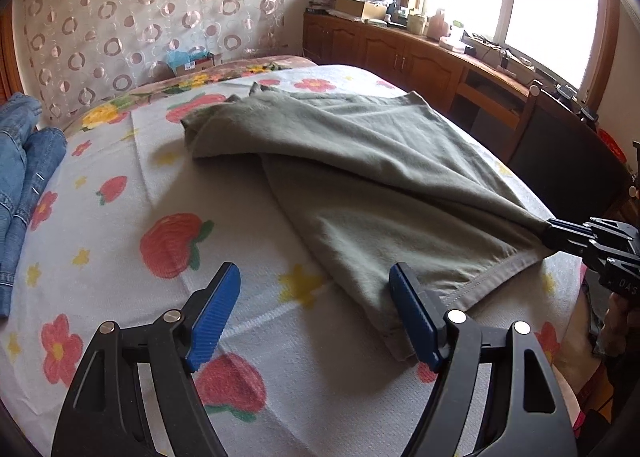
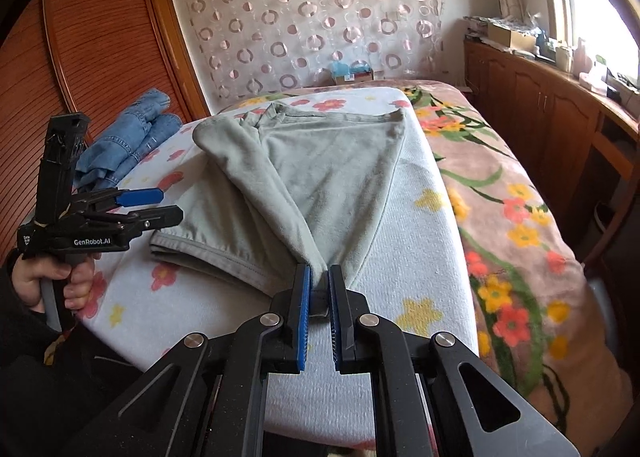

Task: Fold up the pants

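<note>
Just a bed, really. Topped with a white flower-and-strawberry towel sheet over a pinkish floral blanket that sticks out past the sheet toward the window side. Grey-green pants spread out flat-ish right on the sheet, one leg crossed over the other, hem near the front edge. Pile of blue jeans well apart from the pants, off by the sheet's far side next to the wardrobe.
</note>
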The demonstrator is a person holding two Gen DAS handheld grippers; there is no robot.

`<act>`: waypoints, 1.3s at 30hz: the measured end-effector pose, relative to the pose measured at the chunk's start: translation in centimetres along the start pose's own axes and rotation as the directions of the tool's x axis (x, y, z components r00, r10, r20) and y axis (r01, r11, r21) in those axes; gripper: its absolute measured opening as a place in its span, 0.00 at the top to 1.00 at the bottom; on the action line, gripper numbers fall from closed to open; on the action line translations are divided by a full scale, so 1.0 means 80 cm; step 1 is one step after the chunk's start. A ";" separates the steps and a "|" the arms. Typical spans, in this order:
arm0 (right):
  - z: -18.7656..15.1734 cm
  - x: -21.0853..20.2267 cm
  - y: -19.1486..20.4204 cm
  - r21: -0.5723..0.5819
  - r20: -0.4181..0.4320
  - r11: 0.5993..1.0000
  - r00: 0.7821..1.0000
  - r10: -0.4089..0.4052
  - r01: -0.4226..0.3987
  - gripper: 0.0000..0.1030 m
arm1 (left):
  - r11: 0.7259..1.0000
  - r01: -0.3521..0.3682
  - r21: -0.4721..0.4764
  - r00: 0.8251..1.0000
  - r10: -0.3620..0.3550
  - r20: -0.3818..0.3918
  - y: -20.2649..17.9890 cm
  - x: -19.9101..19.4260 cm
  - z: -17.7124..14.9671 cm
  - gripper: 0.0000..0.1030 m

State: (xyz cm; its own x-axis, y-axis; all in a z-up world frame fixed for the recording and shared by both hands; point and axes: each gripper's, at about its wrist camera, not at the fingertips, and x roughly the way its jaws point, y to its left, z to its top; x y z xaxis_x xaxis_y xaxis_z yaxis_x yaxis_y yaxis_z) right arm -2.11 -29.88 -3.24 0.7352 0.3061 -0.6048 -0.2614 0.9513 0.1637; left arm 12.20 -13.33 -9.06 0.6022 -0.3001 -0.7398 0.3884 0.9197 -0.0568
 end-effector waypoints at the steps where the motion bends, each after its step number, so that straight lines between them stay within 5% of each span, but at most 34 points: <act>1: 0.002 0.000 0.005 -0.010 -0.001 1.000 1.000 -0.008 0.008 0.91 | 1.000 -0.001 0.002 1.000 0.001 0.005 0.000 -0.002 0.001 0.25; 10: 0.025 0.001 0.018 -0.048 0.034 0.999 0.999 0.018 -0.016 0.69 | 0.999 -0.045 -0.016 0.997 0.046 0.057 0.024 -0.031 0.010 0.25; 17: 0.087 0.044 0.041 -0.086 0.060 0.995 0.997 0.055 -0.050 0.68 | 0.995 -0.083 -0.057 0.993 0.087 0.082 0.054 -0.046 0.015 0.25; 32: 0.144 0.163 0.070 -0.066 -0.069 0.986 0.987 0.148 -0.153 0.68 | 0.987 -0.106 -0.122 0.988 0.119 0.100 0.100 -0.059 0.004 0.25; 37: 0.149 0.181 0.077 -0.083 -0.105 0.983 0.982 0.158 -0.167 0.95 | 0.985 -0.107 -0.137 0.988 0.121 0.097 0.107 -0.058 0.000 0.25; 39: 0.152 0.175 0.081 -0.094 -0.093 0.979 0.980 0.174 -0.182 0.97 | 0.984 -0.108 -0.140 0.988 0.123 0.099 0.108 -0.060 -0.003 0.25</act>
State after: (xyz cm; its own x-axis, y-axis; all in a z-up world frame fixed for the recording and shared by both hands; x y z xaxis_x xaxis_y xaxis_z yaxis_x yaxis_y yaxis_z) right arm 14.07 -19.00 -1.18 0.6170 0.4617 -0.6373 -0.4486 0.8717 0.1973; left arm 12.52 -3.90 -6.15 0.7112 -0.2084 -0.6714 0.2193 0.9732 -0.0698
